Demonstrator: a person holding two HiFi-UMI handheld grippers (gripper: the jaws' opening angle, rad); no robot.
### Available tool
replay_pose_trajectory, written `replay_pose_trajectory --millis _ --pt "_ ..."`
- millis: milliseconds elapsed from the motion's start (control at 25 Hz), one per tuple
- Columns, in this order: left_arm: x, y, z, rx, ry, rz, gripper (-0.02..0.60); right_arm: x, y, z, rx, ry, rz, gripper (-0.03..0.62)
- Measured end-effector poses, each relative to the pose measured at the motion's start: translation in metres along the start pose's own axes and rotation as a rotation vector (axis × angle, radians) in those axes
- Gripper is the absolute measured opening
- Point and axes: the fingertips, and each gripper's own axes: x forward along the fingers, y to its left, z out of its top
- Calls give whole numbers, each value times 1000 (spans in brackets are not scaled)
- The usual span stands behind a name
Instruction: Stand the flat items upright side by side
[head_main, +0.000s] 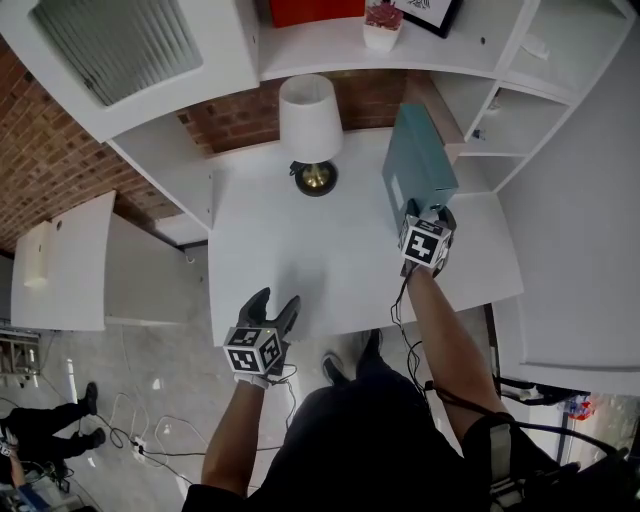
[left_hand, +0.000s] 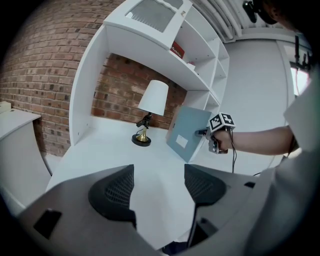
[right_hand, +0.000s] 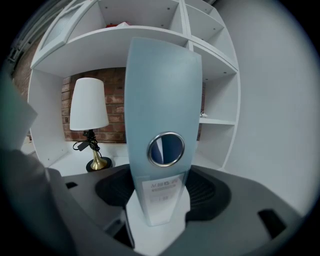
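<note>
On counter (head_main: 330, 270), right tool (head_main: 428, 215) clamped teal binder (head_main: 418, 160) by its spine, right of lamp (head_main: 310, 115); left tool (head_main: 272, 308) gaped empty at near edge.

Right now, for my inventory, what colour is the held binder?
Muted teal binder; right gripper view.

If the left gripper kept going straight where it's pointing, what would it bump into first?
Probably the white desk top: the left gripper tilts down at bare surface, short of the lamp.
</note>
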Motion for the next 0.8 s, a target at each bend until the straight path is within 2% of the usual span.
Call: replay_pose_trajectory --millis 280,520,640,720,800 --pt "17 6 7 -21 26 39 311 37 8 21 16 3 -9 301" --pt "35 2 21 -27 26 27 311 55 14 30 14 -2 -1 307" --pt "42 -1 25 -30 27 17 311 53 14 32 53 -12 21 319" --pt "47 -3 26 -34 30 8 311 44 11 31 98 -15 35 359" --pt "52 -4 25 -46 33 -2 311 34 7 21 111 -4 40 357"
